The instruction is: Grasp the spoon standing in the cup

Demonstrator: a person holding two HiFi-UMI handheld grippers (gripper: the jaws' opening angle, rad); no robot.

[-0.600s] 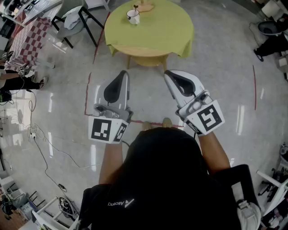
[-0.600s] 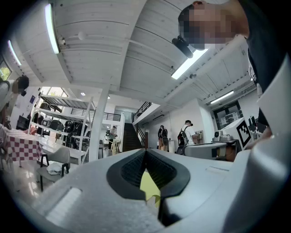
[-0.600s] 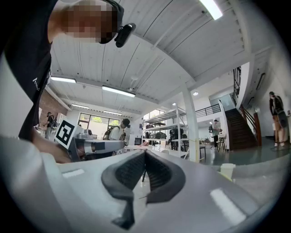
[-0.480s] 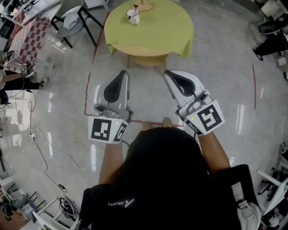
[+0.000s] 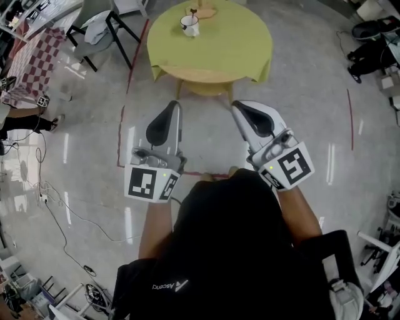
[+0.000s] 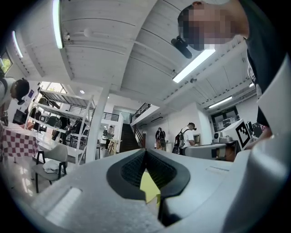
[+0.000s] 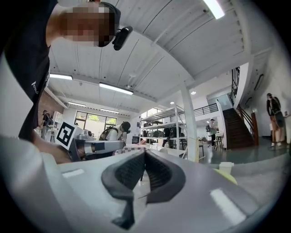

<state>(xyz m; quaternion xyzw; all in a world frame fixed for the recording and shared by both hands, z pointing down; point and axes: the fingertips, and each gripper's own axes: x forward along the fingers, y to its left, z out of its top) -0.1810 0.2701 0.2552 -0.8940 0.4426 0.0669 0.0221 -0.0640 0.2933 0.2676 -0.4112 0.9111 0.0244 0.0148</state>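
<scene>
Over the floor [image 5: 312,125], short of the table [image 5: 237,50], we are holding the left gripper [image 5: 174,105] and the right gripper [image 5: 235,105] side by side, each with its fingers [image 6: 129,170] pressed together on nothing. Near the table's far edge, the spoon [image 5: 192,12] is standing in the cup [image 5: 189,25], well apart from both.

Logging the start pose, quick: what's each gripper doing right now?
Left gripper: closed, holding nothing.
Right gripper: closed, holding nothing.
</scene>
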